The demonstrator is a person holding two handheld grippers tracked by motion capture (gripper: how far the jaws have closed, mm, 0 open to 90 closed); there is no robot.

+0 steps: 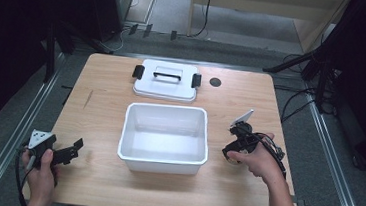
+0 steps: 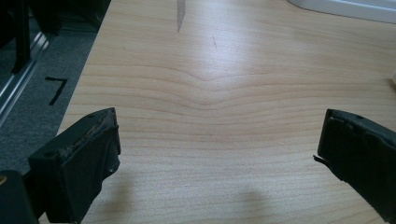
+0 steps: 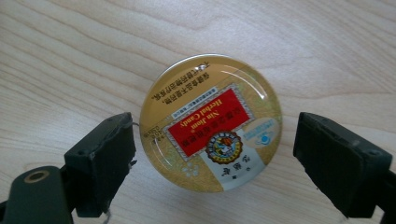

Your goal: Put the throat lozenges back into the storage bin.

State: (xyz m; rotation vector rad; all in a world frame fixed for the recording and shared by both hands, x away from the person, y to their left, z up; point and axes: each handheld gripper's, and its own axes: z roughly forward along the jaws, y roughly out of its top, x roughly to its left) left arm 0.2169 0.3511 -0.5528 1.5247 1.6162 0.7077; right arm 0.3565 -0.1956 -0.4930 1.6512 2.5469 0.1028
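Round, glossy gold candy tin (image 3: 211,122) lay on woodgrain counter (image 3: 70,56) between my right hand-held gripper's (image 3: 212,161) parted jaws; left hand-held gripper (image 2: 217,161) gaped empty.

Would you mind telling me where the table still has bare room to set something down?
Bare wood runs down the left, between the white tub and the table edge, and along the near edge. The right strip is busier: the round tin sits under the right gripper. The lid crowds the far middle.
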